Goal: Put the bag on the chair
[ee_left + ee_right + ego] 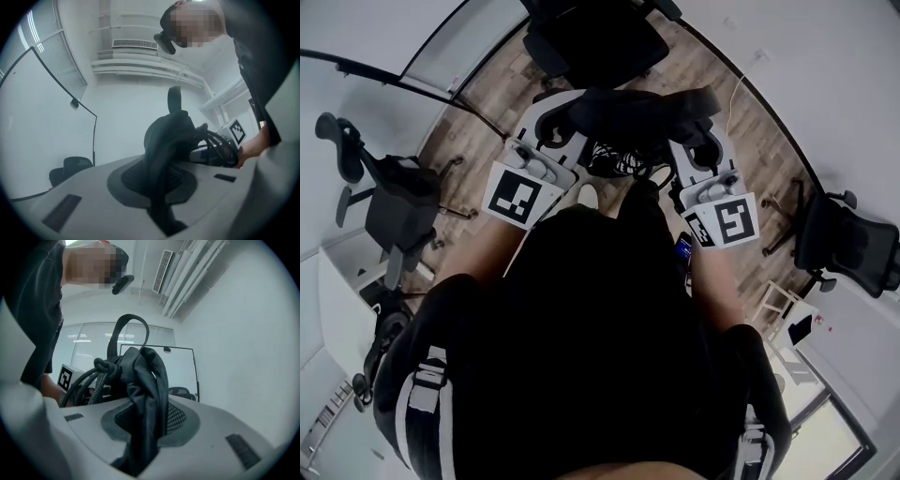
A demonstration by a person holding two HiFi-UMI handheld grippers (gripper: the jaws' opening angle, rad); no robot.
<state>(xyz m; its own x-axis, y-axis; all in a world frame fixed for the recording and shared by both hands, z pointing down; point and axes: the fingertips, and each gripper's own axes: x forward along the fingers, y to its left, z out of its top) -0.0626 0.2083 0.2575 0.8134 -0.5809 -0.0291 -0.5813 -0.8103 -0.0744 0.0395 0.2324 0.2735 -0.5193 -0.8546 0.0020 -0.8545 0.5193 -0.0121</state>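
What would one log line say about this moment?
left gripper: shut on black fabric bag | right gripper: shut on same bag | black office chair: ahead, bag not yet on it

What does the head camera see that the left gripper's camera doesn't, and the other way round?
Only the head view shows the wooden floor and the left gripper from outside. Only the left gripper view shows the ceiling vent and that gripper's jaws pinching a fold of the bag. Both show the bag, the right gripper and an office chair.
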